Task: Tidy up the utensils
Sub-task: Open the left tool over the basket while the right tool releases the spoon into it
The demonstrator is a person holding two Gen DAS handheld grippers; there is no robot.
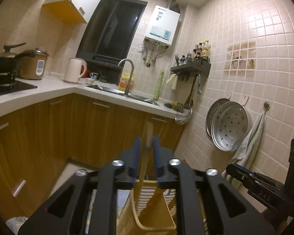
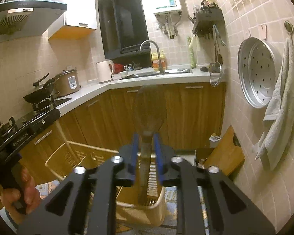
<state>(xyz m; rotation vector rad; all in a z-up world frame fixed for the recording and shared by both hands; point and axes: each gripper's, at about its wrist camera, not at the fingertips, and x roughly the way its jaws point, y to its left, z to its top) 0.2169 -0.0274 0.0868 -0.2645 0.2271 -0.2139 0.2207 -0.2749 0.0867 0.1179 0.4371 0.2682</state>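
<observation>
My left gripper [image 1: 146, 144] is shut on a pale wooden utensil [image 1: 148, 135] held upright; only its narrow edge shows between the blue fingers. Its handle runs down toward a cream slatted utensil basket [image 1: 156, 203] below. My right gripper [image 2: 146, 143] is shut on the neck of a dark wooden spoon [image 2: 149, 107], bowl up and facing the camera. Its handle reaches down into the same basket [image 2: 147, 205]. The right gripper body shows at the left view's right edge [image 1: 258, 182]; the left gripper and the hand holding it show at the right view's left edge [image 2: 27, 133].
Wooden cabinets and a white counter [image 2: 166, 78] with a sink and tap lie ahead. A stove with a pan [image 2: 41, 94], a rice cooker and a kettle stand at left. A steamer tray [image 2: 258, 72] and towel hang on the right wall. A cutting board [image 2: 225, 152] leans below.
</observation>
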